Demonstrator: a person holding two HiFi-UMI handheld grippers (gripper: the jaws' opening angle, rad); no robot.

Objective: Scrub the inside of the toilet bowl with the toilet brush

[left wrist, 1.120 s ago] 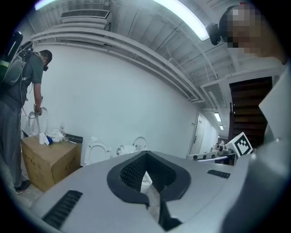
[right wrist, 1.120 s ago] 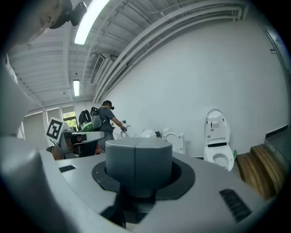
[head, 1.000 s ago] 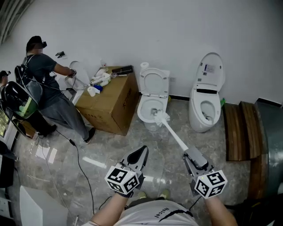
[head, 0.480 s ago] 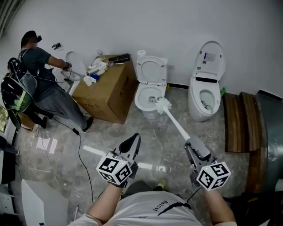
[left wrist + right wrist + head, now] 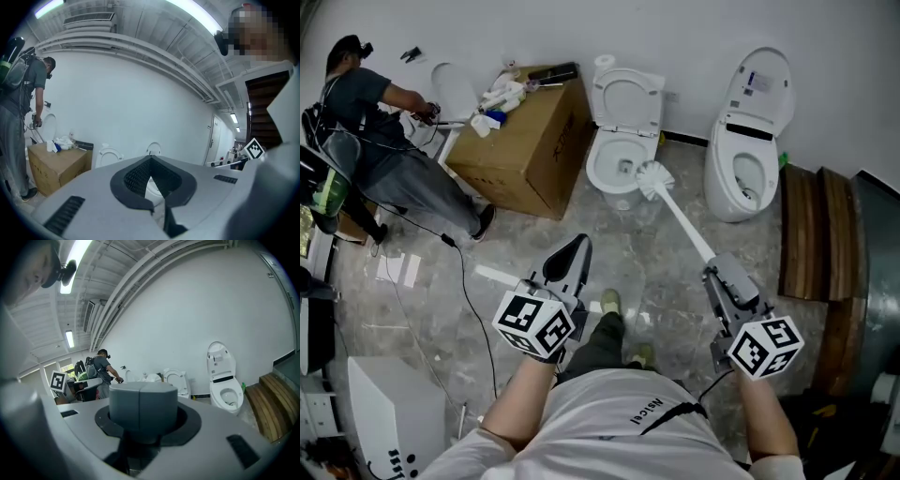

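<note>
The white toilet (image 5: pixel 619 155) with its lid up stands against the far wall; its bowl is also in the right gripper view (image 5: pixel 179 380). My right gripper (image 5: pixel 719 266) is shut on the grey handle of the toilet brush (image 5: pixel 686 223). The white bristle head (image 5: pixel 654 178) hangs over the bowl's right rim rather than down in it. In the right gripper view the handle's grey end (image 5: pixel 143 406) fills the space between the jaws. My left gripper (image 5: pixel 574 247) is held low at the left, shut and holding nothing (image 5: pixel 151 161).
A second toilet (image 5: pixel 752 150) stands to the right, beside wooden steps (image 5: pixel 816 239). Left of the bowl a cardboard box (image 5: pixel 525 141) carries several items. A person (image 5: pixel 375 122) works at the far left, and a black cable (image 5: pixel 464 281) trails across the floor.
The brush head has come up from inside the bowl to its right rim. Both grippers have drawn back from the toilet, and the head view has shifted.
</note>
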